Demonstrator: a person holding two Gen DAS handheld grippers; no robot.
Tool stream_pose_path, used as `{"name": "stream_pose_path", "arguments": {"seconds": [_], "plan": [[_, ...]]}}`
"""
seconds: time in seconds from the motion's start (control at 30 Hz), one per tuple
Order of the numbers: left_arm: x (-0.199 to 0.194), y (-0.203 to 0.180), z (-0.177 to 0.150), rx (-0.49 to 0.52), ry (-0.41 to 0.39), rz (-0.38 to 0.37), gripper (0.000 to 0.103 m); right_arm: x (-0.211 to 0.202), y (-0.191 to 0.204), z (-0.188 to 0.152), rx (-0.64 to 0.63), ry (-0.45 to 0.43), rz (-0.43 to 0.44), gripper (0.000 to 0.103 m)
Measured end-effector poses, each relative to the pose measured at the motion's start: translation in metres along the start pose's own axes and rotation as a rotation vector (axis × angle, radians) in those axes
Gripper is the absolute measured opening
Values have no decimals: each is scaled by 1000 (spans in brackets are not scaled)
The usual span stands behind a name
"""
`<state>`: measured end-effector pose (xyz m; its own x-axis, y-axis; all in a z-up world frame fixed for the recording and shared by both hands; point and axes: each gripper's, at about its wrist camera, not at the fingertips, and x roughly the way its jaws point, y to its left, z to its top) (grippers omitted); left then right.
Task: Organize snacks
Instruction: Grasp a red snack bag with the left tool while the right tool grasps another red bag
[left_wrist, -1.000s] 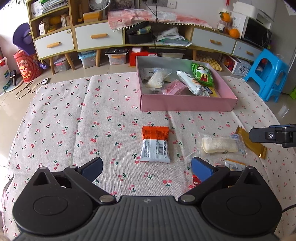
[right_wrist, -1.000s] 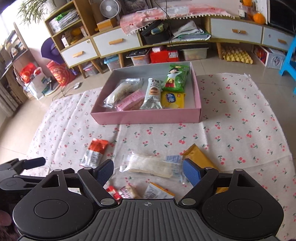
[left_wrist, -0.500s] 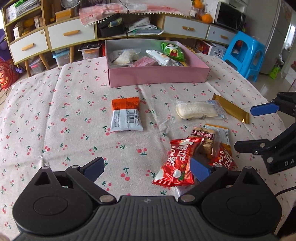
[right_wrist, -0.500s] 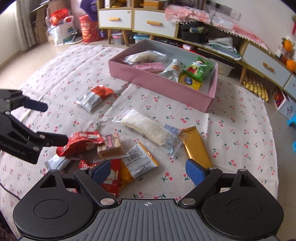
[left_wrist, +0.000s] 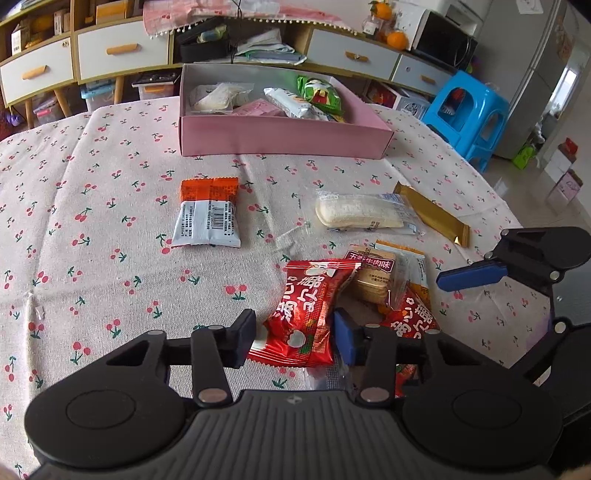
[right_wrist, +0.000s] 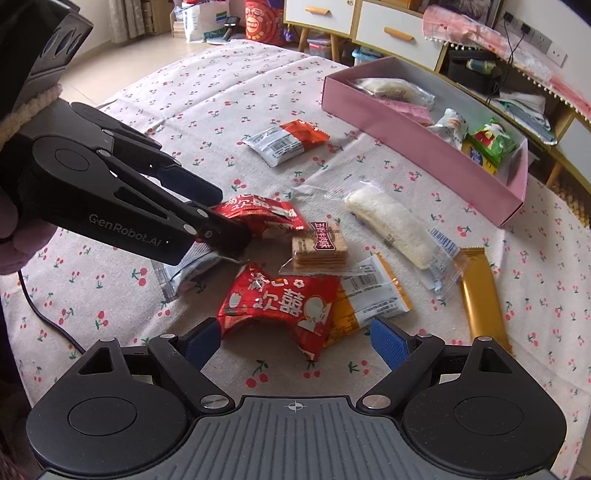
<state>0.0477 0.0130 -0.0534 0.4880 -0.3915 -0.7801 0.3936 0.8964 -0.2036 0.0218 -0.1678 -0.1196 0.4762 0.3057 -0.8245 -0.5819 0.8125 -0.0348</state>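
Observation:
My left gripper has its jaws closing around a red snack packet; in the right wrist view it pinches that red packet. My right gripper is open, straddling a second red packet. A pink box at the back holds several snacks. On the cloth lie an orange-and-white packet, a clear-wrapped rice cake, a gold bar, a biscuit pack and an orange-edged packet.
A silver packet lies under the left gripper. The cherry-print tablecloth covers the table. Behind it stand a low cabinet with drawers and a blue plastic stool at the right.
Both grippers moved down and in toward the snack pile. The left jaws narrowed from wide open onto the red packet. The right gripper came over the second red packet.

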Motion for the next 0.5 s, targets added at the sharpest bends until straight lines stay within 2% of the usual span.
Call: {"name": "stream_pose_path", "arguments": {"seconds": [0.1,0.2,0.4,0.5], "plan": [[-2,2,1,-20,-8,26,38,4,-4,2,83,-4,38,90],[-3,7,3,-42,-1,89,37,6,-5,3,108,-17,26,89],[-6,15,2,-30,1,247,37,5,0,2,73,-48,-12,86],[-8,21,1,-35,-4,244,40,5,8,1,30,-55,-25,83]]}}
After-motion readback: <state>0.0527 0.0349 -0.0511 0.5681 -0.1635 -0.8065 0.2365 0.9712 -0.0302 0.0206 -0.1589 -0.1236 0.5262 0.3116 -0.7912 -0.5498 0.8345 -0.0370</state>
